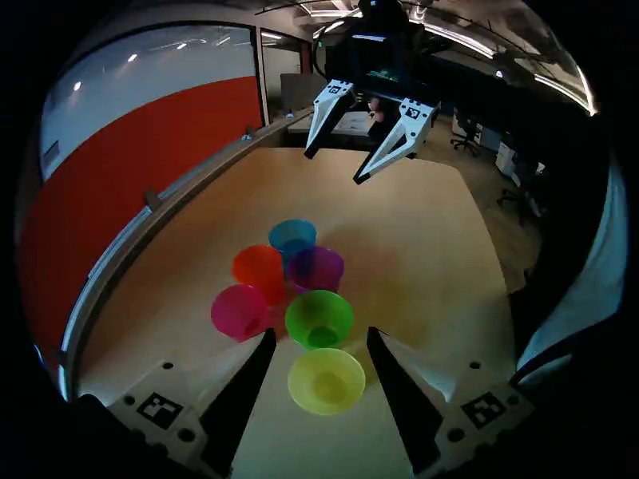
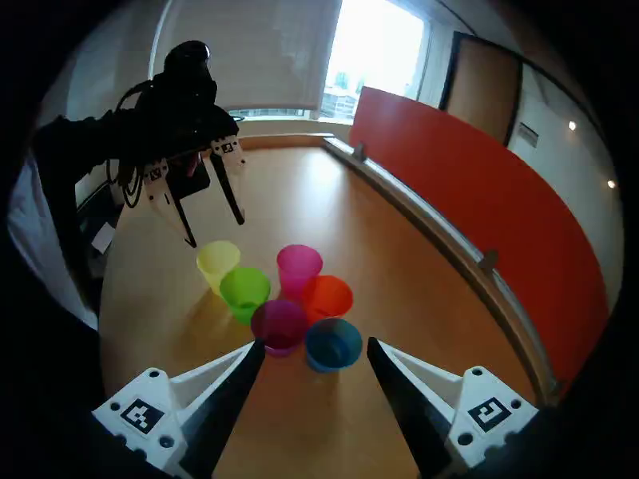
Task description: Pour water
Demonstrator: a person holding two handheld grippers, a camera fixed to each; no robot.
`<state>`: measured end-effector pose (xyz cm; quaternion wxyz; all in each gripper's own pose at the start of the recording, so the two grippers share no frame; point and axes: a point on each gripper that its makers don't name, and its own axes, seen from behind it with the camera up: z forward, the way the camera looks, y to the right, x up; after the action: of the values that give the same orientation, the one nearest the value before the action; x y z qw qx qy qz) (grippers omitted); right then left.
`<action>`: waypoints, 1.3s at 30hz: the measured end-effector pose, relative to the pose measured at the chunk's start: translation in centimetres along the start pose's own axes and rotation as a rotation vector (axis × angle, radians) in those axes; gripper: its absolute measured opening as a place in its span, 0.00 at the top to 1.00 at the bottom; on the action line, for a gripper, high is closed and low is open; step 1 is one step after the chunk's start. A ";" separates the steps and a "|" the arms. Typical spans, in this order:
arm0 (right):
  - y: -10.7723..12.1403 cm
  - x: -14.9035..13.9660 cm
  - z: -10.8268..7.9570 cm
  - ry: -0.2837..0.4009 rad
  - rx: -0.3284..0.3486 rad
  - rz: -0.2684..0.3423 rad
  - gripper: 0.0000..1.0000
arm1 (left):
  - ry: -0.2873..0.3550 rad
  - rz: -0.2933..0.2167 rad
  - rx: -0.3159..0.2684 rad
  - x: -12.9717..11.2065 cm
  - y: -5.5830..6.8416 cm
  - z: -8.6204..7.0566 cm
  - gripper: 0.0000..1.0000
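Observation:
Six plastic cups stand clustered on the wooden table (image 1: 415,207): yellow (image 1: 326,381), green (image 1: 319,318), pink (image 1: 240,311), orange (image 1: 259,270), purple (image 1: 315,267) and blue (image 1: 292,235). My left gripper (image 1: 321,335) is open, its fingers flanking the yellow cup without touching it. Across the cluster the right gripper (image 1: 334,166) hangs open above the table. In the right gripper view my right gripper (image 2: 315,345) is open, with the blue cup (image 2: 333,345) between its fingertips and the purple cup (image 2: 279,326) beside it. The left gripper (image 2: 216,231) hovers open over the yellow cup (image 2: 218,262).
A red wall panel (image 1: 120,184) with a raised rail (image 1: 160,207) runs along one long side of the table. A white sleeve (image 1: 583,295) is at the other side. Office chairs (image 1: 467,136) stand beyond the far end. A bright window (image 2: 371,56) lies behind the left gripper.

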<state>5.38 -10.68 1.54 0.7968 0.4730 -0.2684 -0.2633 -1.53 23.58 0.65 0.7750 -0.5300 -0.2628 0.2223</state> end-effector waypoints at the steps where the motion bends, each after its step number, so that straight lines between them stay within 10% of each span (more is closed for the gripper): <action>1: 0.0 0.0 0.1 -0.001 0.001 -0.001 0.00 | -0.002 0.000 -0.003 -0.1 0.0 0.2 0.16; 39: 0.2 -1.6 3.3 -0.036 0.049 -0.024 0.00 | -0.114 0.002 -0.042 -2.4 0.2 6.1 0.16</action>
<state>2.07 -11.52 2.78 0.7768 0.4908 -0.2833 -0.2748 -7.29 26.41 1.86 0.7472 -0.5330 -0.3108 0.2472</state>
